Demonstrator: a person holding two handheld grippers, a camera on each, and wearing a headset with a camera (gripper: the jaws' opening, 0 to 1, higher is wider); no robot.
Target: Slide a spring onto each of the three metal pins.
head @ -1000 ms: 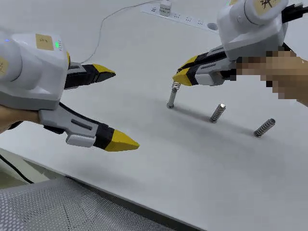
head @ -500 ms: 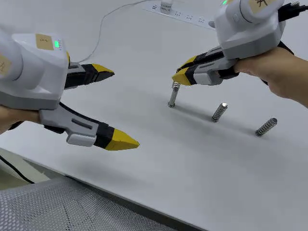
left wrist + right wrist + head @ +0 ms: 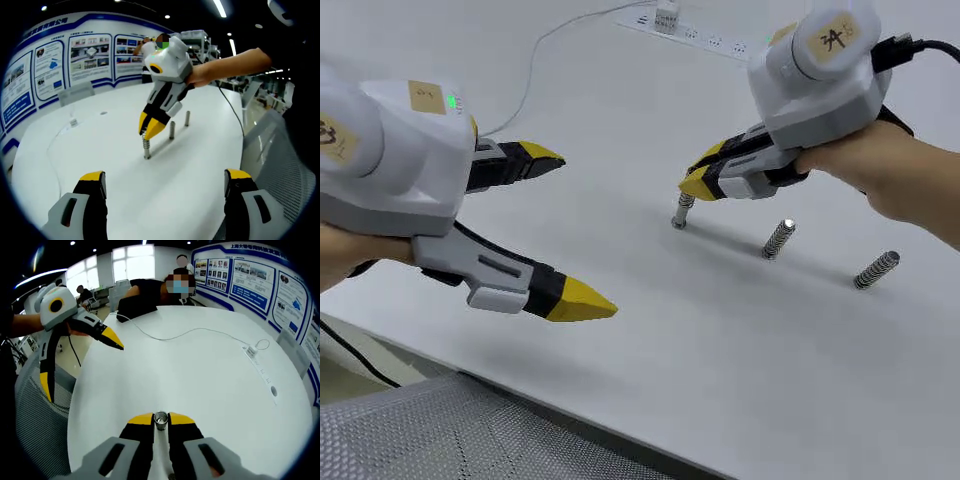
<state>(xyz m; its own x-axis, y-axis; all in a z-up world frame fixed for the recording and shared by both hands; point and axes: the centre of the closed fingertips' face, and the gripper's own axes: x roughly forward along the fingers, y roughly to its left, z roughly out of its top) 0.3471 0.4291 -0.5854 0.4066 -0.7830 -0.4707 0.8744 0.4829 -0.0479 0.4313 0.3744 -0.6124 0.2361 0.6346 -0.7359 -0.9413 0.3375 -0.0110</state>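
Three metal pins stand in a row on the white table (image 3: pixel 650 340). My right gripper (image 3: pixel 694 184) is shut on a small spring and sits over the top of the left pin (image 3: pixel 680 212). In the right gripper view the spring (image 3: pixel 160 420) shows end-on between the yellow tips of the right gripper (image 3: pixel 160 422). The middle pin (image 3: pixel 778 238) and the right pin (image 3: pixel 876 268) each carry a spring. My left gripper (image 3: pixel 565 230) hovers open and empty to the left. In the left gripper view the left gripper (image 3: pixel 165 177) faces the left pin (image 3: pixel 146 149).
A white power strip (image 3: pixel 695 35) with a plug and a cable lies at the far side of the table. The table's near edge runs diagonally at the bottom left, with a grey mesh chair (image 3: pixel 430 430) below it. People stand beyond the table (image 3: pixel 175 340).
My right gripper has come down closer to the base of the left pin, with the spring still in it. The left gripper has stayed open and has hardly moved.
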